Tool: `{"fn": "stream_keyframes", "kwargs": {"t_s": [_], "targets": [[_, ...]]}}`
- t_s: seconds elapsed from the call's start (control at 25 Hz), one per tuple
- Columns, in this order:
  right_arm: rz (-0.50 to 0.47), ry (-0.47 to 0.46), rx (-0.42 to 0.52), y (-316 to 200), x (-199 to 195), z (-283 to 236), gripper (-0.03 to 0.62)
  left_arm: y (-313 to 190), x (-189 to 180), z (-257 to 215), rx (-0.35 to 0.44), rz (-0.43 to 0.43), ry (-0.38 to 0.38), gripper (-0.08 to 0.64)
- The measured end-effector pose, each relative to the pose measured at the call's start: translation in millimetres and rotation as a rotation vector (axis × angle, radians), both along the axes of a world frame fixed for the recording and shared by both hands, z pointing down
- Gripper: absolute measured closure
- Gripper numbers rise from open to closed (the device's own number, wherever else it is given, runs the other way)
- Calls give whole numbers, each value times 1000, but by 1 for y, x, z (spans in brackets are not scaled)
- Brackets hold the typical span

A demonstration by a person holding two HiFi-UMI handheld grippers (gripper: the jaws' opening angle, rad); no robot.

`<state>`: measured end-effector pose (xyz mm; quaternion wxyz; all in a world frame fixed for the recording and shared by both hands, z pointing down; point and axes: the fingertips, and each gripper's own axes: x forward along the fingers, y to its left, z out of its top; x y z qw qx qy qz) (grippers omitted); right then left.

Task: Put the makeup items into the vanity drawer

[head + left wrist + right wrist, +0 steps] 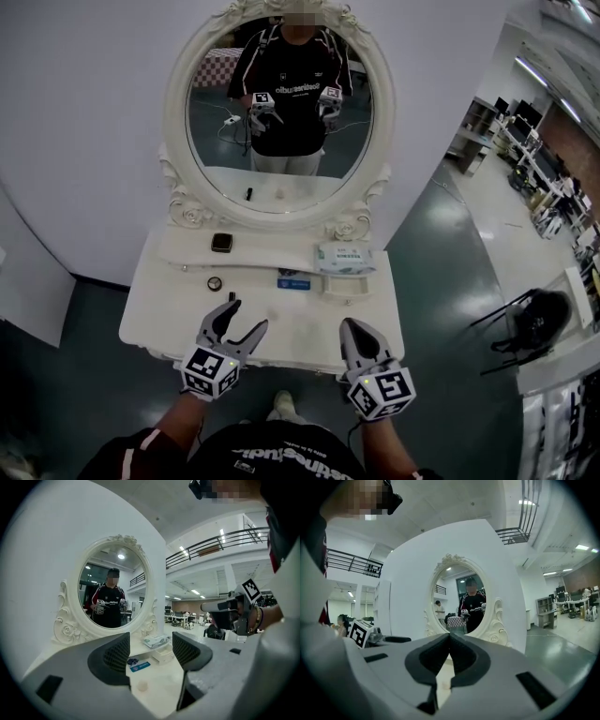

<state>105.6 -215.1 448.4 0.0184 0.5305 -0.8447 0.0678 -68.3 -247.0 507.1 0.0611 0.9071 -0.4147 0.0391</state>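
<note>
Over the vanity (281, 323), left hand-held gripper (248, 314) wide, empty, right hand-held gripper (351, 327) closed; square case (222, 243) only overhead.

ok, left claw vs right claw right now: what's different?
The left claw has its jaws wide apart; the right claw has its jaws closed tip to tip. The left claw angles in toward the vanity's middle; the right claw points nearly straight at the mirror. Shared: both are empty, and both hover over the front of the vanity top.
</note>
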Motion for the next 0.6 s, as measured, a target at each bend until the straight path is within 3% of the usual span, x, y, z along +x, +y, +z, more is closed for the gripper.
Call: {"fn": "stream_keyframes", "kwargs": {"t_s": [0.6], "targets": [[-27,-1,-41,-24,17,21,589,-45,40,93,-100,22,-140,288]]}}
